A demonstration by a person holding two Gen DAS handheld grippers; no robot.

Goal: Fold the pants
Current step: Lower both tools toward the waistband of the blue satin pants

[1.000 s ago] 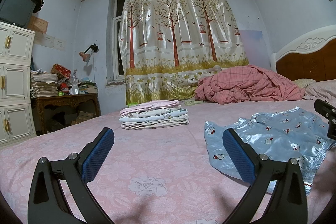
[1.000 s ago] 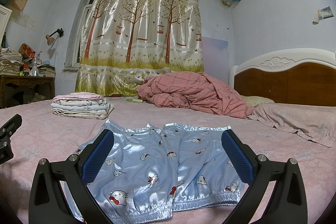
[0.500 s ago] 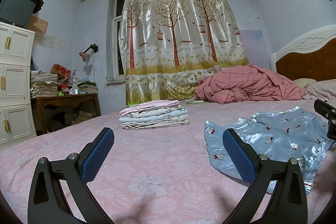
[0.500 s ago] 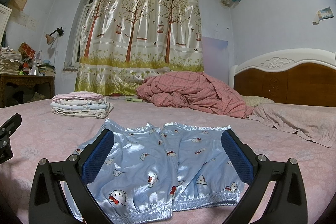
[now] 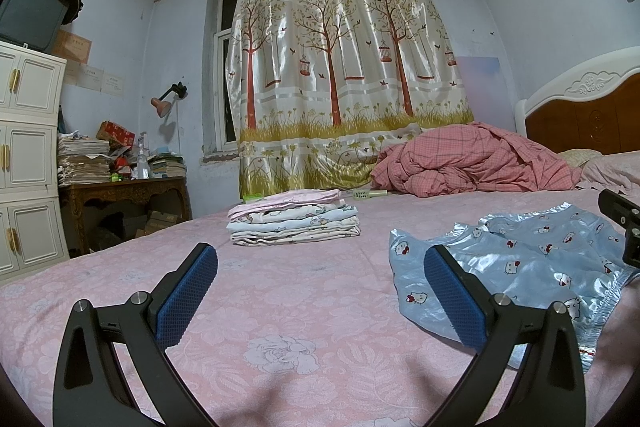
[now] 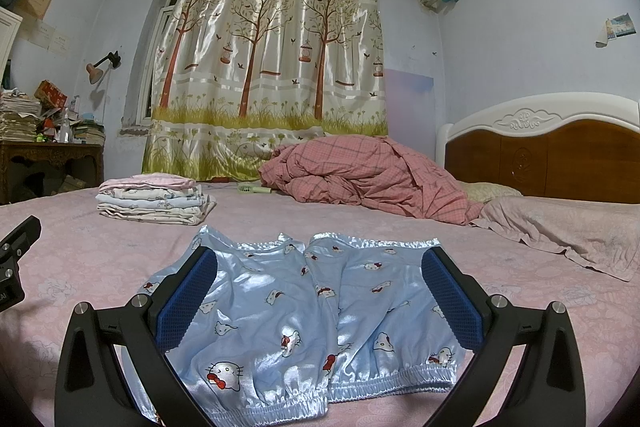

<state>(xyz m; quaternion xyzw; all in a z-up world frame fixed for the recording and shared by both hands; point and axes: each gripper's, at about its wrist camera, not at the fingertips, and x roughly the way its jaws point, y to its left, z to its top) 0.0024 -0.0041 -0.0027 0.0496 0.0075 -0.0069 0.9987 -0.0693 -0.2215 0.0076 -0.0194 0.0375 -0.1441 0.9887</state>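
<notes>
Shiny light-blue satin pants [image 6: 304, 311] with a cartoon-cat print lie spread flat on the pink bed, waistband toward me and both legs pointing away. My right gripper [image 6: 318, 301] hovers open just above their near half, nothing between its blue pads. In the left wrist view the same pants [image 5: 528, 267] lie to the right. My left gripper [image 5: 320, 295] is open over bare sheet, its right finger [image 5: 452, 297] at the pants' left edge.
A stack of folded clothes [image 5: 294, 223] sits further back on the bed [image 5: 280, 307]. A crumpled pink checked quilt [image 6: 360, 175] and pillows lie by the wooden headboard [image 6: 552, 155]. A green hand fan [image 6: 254, 189] lies near the curtain. A cabinet and cluttered desk [image 5: 120, 187] stand left.
</notes>
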